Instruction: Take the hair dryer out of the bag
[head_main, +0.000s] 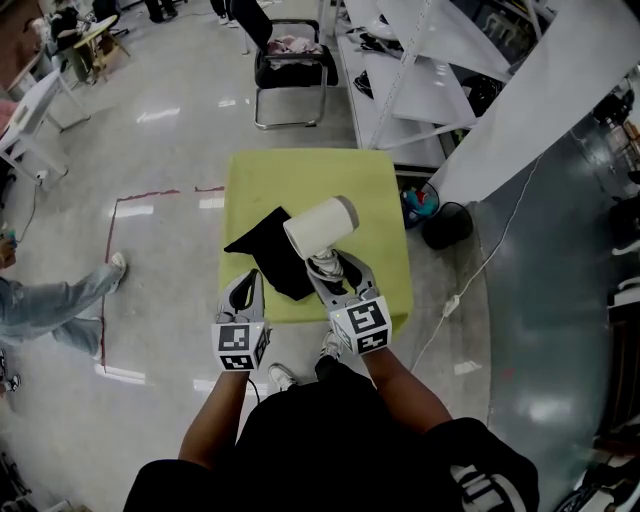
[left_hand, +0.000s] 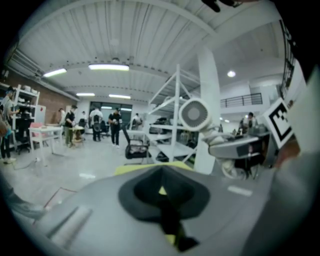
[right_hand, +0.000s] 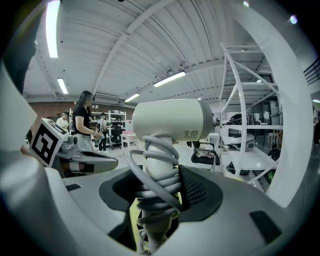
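Right tongs (head_main: 333, 264): clamped on hair dryer (head_main: 320, 225) handle
Left tongs (head_main: 248, 280): jaws together
Bag (head_main: 262, 245): near table (head_main: 300, 170) front edge

Bright, even light falls from ceiling strip lights (left_hand: 109, 66); glare patches spot the glossy floor (head_main: 160, 115); both gripper views bulge fisheye, dark-cornered, with near foreground soft

a black chair (head_main: 290, 75) stands beyond the green table (head_main: 300, 170).

A workshop hall: white metal shelving (left_hand: 172, 115), strip lights (left_hand: 108, 66), polished floor (head_main: 170, 140).
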